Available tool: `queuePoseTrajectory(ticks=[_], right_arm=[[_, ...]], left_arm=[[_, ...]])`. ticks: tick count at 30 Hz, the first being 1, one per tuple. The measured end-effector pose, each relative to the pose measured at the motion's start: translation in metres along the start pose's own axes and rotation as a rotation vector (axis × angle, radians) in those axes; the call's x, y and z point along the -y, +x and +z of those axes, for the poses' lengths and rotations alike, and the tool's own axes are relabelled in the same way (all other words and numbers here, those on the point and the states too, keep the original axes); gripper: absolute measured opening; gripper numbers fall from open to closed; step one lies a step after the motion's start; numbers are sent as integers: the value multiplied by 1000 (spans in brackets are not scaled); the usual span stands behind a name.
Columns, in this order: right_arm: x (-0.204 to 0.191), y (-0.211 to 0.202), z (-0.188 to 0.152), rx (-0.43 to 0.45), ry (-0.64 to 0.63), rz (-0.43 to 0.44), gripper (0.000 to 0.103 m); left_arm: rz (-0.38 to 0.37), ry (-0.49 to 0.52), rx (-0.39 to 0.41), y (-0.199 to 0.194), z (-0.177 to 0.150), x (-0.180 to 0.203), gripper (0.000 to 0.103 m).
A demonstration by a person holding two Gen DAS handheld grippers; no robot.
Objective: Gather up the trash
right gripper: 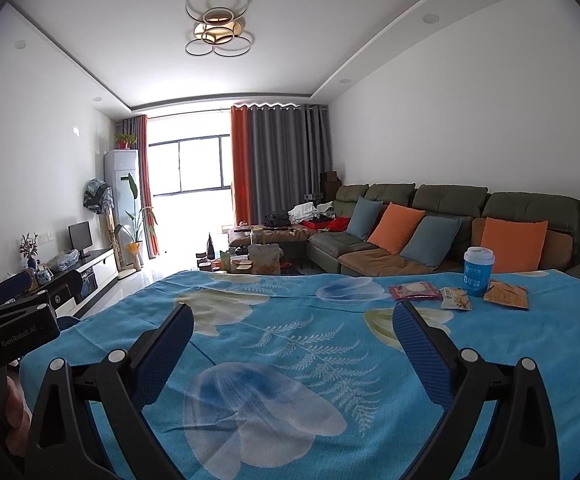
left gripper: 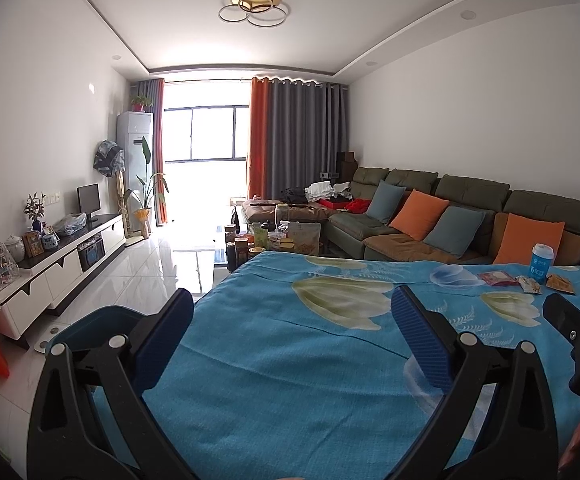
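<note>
Trash lies at the far right of a table under a blue flowered cloth (right gripper: 290,344): a blue paper cup with a white lid (right gripper: 478,272), a pink wrapper (right gripper: 413,291), a small snack packet (right gripper: 455,298) and an orange packet (right gripper: 506,294). They also show in the left wrist view, cup (left gripper: 542,263) and wrappers (left gripper: 497,278). My left gripper (left gripper: 292,304) is open and empty over the cloth's near left. My right gripper (right gripper: 293,320) is open and empty, short of the trash, which lies ahead to its right.
A blue bin or chair (left gripper: 89,320) stands below the table's left edge. A green sofa with cushions (right gripper: 430,232) runs along the right wall. A cluttered coffee table (left gripper: 273,240) stands beyond the table. A TV cabinet (left gripper: 61,264) lines the left wall.
</note>
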State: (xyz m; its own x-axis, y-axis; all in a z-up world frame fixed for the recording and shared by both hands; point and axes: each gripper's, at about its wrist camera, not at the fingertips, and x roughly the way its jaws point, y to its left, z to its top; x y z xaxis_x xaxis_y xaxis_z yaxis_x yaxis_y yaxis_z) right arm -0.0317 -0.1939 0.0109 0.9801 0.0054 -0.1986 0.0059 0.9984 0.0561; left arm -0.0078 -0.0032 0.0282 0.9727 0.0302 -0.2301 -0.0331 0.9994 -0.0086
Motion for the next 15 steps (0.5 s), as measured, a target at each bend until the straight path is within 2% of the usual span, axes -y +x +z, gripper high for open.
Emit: queuePoseTrajectory(ticks=[15], right_arm=[[0, -2, 0, 6, 3, -5, 96]], left_arm=[[0, 0, 3, 2, 2, 0, 97]])
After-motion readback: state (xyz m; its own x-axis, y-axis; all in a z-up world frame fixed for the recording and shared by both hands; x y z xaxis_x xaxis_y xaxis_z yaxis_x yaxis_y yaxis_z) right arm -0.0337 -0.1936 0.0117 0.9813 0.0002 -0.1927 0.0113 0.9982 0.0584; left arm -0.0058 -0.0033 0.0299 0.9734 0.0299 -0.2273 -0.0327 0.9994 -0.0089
